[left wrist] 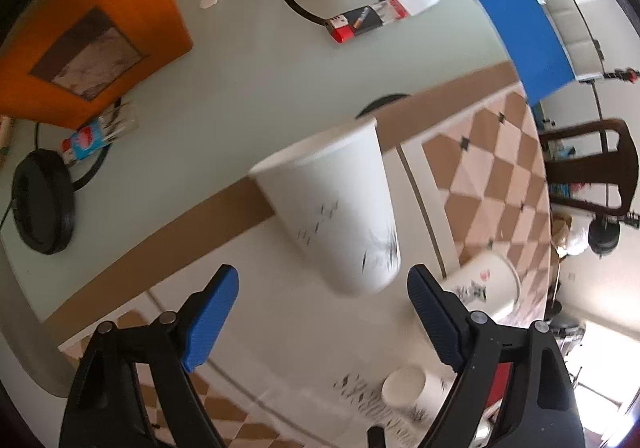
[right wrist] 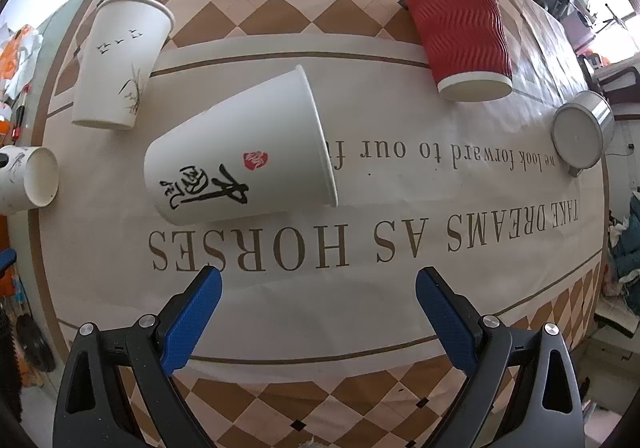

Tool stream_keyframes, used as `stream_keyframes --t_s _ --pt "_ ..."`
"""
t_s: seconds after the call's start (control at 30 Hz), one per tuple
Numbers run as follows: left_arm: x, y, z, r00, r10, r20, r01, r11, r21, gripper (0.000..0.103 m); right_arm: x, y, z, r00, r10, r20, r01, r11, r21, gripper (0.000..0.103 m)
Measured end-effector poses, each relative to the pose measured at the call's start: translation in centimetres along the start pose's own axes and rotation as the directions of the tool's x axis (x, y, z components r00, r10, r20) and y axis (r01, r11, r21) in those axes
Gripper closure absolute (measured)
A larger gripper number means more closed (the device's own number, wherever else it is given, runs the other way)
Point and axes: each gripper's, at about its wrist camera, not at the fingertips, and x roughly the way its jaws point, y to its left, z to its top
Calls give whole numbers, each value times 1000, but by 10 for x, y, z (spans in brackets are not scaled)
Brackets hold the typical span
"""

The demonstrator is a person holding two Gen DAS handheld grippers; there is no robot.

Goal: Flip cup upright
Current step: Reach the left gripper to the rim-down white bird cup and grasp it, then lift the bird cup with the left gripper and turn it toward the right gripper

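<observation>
Checkered tablecloth (right wrist: 360, 7) under my right gripper (right wrist: 318, 288), jaws wide, nothing held; the calligraphy cup (right wrist: 240, 151) lies on its side ahead. My left gripper (left wrist: 324, 288) gapes too, facing a blurred white cup (left wrist: 340, 215); its base is unclear

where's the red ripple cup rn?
Right wrist view, upper right: the red ripple cup stands upright on the printed mat, beyond the white calligraphy cup lying on its side, with the round metal tin to its right.

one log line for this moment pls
left tool: open, before bird cup | right tool: open, empty | calligraphy cup: on its side | red cup: standing | task: not done
</observation>
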Motion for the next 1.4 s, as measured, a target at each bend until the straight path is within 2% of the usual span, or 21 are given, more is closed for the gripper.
stream_keyframes --t_s 0.17,0.23,0.37,0.5,0.57,0.63,0.73,0.93,1.17,1.27,1.4 --pt "13 -4 16 1000 11 26 -11 1000 -18 20 4 0 9 1000 -11 9 11 1000 3 4" --pt "16 -6 22 999 17 33 -17 1000 -13 31 6 -1 13 1000 -15 5 15 1000 3 4" --pt "17 -6 26 998 23 51 -24 1000 5 36 11 -8 13 1000 -21 10 21 1000 4 4" --pt "9 -14 25 992 73 101 -84 990 112 37 11 -19 8 1000 -24 8 24 1000 11 4" --pt "4 -19 20 986 103 132 -127 974 189 38 9 -18 3 1000 -27 11 26 1000 11 4" --pt "-1 -25 15 976 136 168 -178 948 265 38 7 -21 0 999 -28 18 28 1000 13 4" --pt "-6 -30 6 963 166 211 -239 888 393 38 2 -26 -9 999 -32 30 32 999 17 4" --pt "-10 -29 -20 937 213 276 -338 746 574 38 -12 -40 -30 997 -54 63 51 998 41 4" --pt "-18 -20 -62 937 196 289 -345 654 673 39 -23 -59 -61 993 -83 85 78 995 62 4" --pt "-19 -22 -96 937 183 298 -346 607 715 39 -25 -70 -74 991 -93 91 88 994 67 4" --pt "-24 -15 -134 943 168 288 -332 544 770 39 -24 -89 -84 995 -60 76 53 994 90 4"
